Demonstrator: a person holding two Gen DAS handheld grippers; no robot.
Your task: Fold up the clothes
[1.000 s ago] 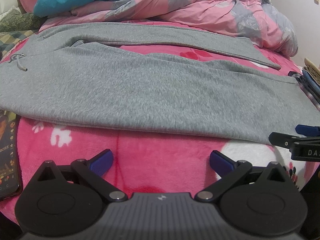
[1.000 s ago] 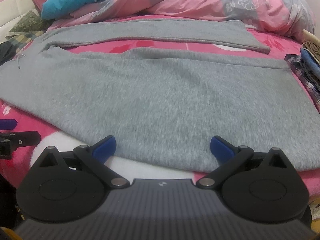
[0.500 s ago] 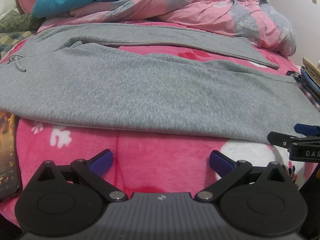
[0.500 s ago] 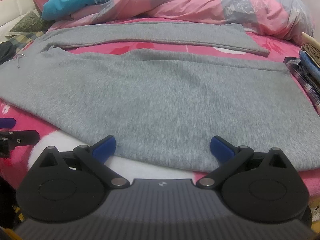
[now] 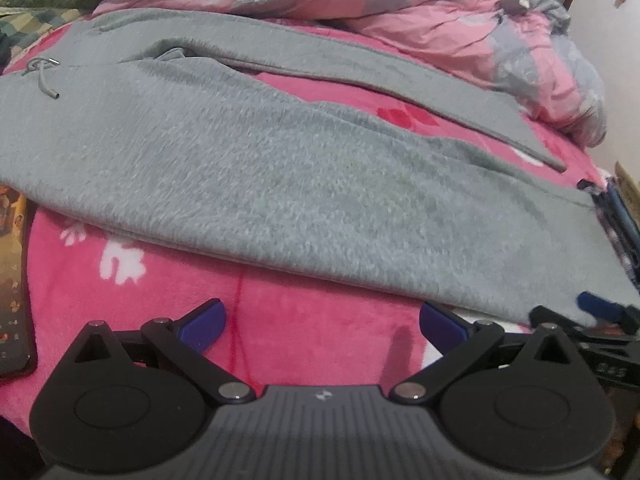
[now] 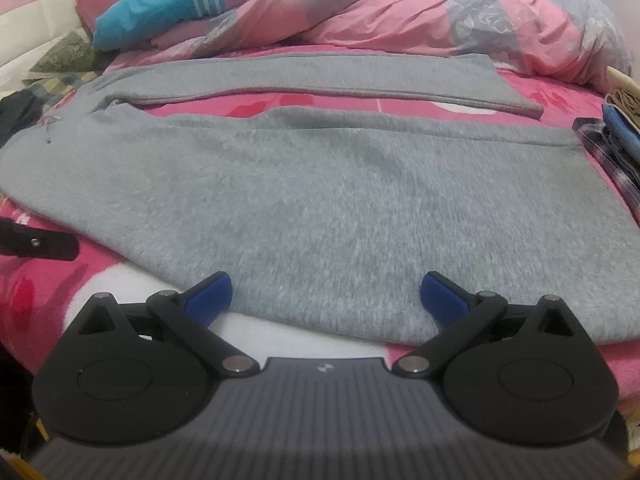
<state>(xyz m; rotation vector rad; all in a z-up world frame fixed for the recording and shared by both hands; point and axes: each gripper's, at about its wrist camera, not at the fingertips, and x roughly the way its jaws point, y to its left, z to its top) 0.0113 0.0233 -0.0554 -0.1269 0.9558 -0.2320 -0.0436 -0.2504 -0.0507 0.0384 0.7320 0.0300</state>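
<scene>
Grey sweatpants (image 5: 280, 168) (image 6: 320, 200) lie spread flat on a pink fleece blanket (image 5: 280, 320), waistband and drawstring (image 5: 42, 76) to the left, both legs running right with a gap between them. My left gripper (image 5: 320, 324) is open over bare blanket just short of the near leg's lower edge. My right gripper (image 6: 326, 294) is open with its blue fingertips (image 6: 210, 296) over the near leg's lower edge. Nothing is held by either. The right gripper's tip (image 5: 592, 308) shows at the left view's right edge, the left one's (image 6: 40, 244) at the right view's left edge.
A rumpled pink and grey duvet (image 6: 440, 12) and a teal striped garment (image 6: 168, 8) are heaped at the back. A phone (image 5: 12, 280) lies on the blanket at the left. Folded plaid and blue clothes (image 6: 612, 148) are stacked at the right edge.
The left gripper has swung and pushed forward, closer to the sweatpants, so the waistband area looms larger. The right gripper has edged slightly forward over the near leg. Both stay open.
</scene>
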